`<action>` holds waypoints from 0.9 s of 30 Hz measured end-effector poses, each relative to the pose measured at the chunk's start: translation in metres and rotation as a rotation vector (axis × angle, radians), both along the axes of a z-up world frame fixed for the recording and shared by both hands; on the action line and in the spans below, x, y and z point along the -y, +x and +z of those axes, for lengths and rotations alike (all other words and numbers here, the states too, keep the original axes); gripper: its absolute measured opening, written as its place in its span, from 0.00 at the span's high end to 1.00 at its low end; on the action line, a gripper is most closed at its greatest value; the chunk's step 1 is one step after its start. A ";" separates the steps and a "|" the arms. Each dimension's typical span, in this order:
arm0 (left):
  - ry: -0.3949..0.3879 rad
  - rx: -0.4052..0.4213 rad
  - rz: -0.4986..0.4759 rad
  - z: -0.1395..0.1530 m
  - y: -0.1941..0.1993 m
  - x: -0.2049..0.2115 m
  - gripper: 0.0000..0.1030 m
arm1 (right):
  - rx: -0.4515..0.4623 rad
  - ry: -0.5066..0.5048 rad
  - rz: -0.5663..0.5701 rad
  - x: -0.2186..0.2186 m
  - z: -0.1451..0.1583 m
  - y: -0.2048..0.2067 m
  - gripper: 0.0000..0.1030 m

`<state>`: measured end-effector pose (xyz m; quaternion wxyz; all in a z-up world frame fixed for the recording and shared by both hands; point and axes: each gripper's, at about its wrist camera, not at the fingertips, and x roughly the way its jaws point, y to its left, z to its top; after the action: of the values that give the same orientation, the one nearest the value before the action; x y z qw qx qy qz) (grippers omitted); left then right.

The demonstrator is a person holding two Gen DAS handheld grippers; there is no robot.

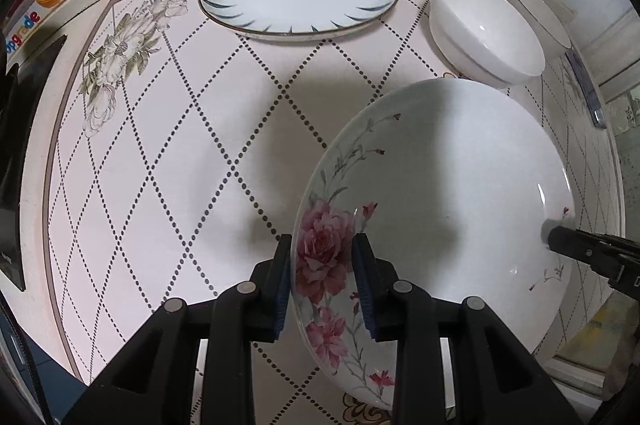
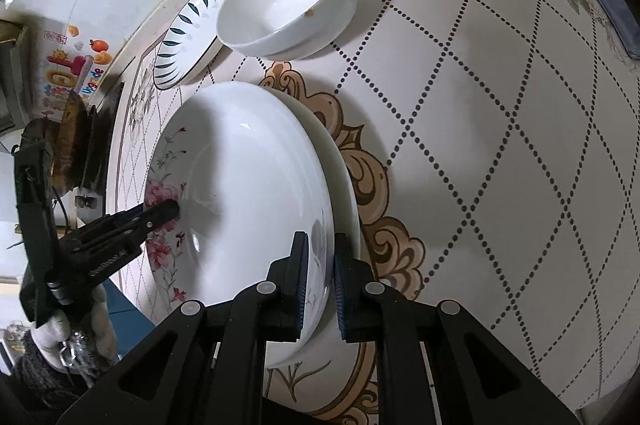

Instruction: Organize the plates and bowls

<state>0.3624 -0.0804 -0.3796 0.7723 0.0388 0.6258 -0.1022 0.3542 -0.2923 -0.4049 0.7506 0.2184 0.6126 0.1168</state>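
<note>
Porcelain floral plate [image 1: 440,185] pinched at opposite rims: left tool [image 1: 322,281] and right tool [image 2: 320,289] both clamped (plate between tools); second plate [image 2: 344,169] directly beneath.

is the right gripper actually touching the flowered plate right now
Touching. In the right wrist view the right gripper has both fingers clamped on the flowered plate rim.
</note>
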 end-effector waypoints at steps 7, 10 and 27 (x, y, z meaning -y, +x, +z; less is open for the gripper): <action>0.002 -0.002 0.029 0.005 -0.003 -0.005 0.74 | -0.049 0.021 -0.004 0.008 0.006 -0.006 0.84; -0.011 0.019 0.066 0.022 -0.006 -0.016 0.74 | -0.073 0.029 -0.008 0.015 0.010 -0.007 0.81; -0.129 0.079 0.195 0.078 0.153 -0.083 0.51 | 0.108 0.105 -0.054 -0.015 0.125 0.148 0.49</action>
<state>0.5150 0.0024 -0.3012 0.8035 -0.0677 0.5878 -0.0650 0.5024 -0.2771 -0.2796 0.7730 0.2673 0.5580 0.1402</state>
